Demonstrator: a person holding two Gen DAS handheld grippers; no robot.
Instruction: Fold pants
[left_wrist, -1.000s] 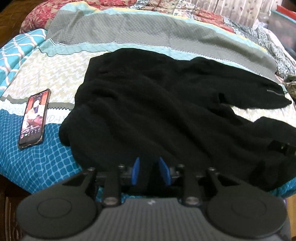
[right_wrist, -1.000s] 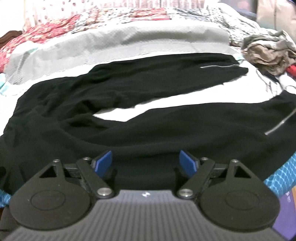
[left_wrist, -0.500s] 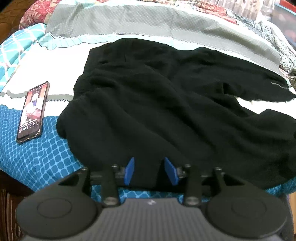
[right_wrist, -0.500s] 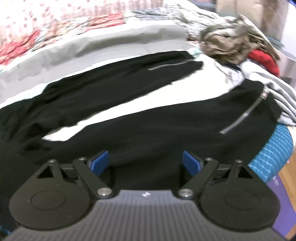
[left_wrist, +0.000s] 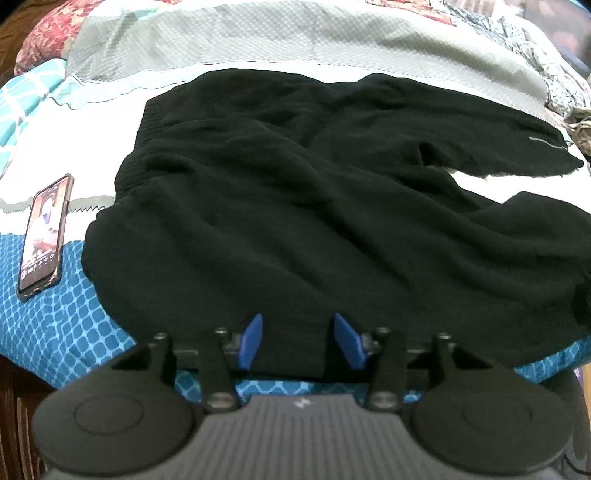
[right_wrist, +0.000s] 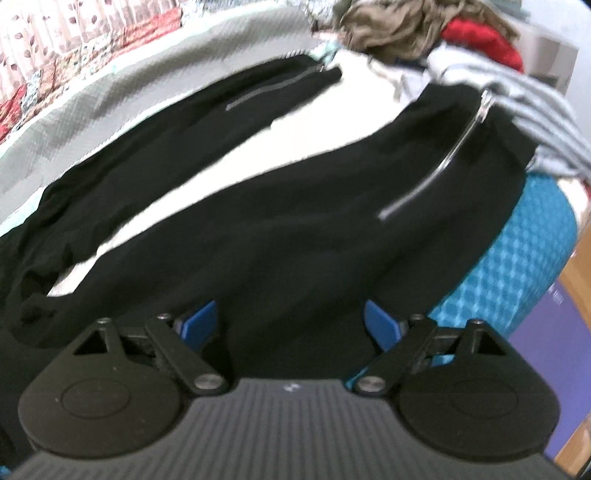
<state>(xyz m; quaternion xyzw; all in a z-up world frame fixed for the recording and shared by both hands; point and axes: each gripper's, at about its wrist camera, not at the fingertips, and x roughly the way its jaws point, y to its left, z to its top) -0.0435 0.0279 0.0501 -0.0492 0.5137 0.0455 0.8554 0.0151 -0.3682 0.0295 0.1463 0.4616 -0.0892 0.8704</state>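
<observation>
Black pants (left_wrist: 295, 206) lie spread on the bed, waistband at the left, two legs running right and splayed apart. In the right wrist view the pants (right_wrist: 280, 236) show both legs with grey zips near the cuffs. My left gripper (left_wrist: 297, 341) is open over the near edge of the seat area, with black cloth between its blue pads. My right gripper (right_wrist: 290, 325) is wide open over the near leg, holding nothing.
A phone (left_wrist: 42, 229) lies on the blue-patterned bedspread left of the waistband. A pile of clothes (right_wrist: 424, 33) sits by the cuffs at the far right. The bed's near edge (right_wrist: 517, 266) drops off to the right.
My left gripper has opened wider and pulled back toward the pants' near edge. My right gripper has swung right along the near leg toward the cuffs, staying open.
</observation>
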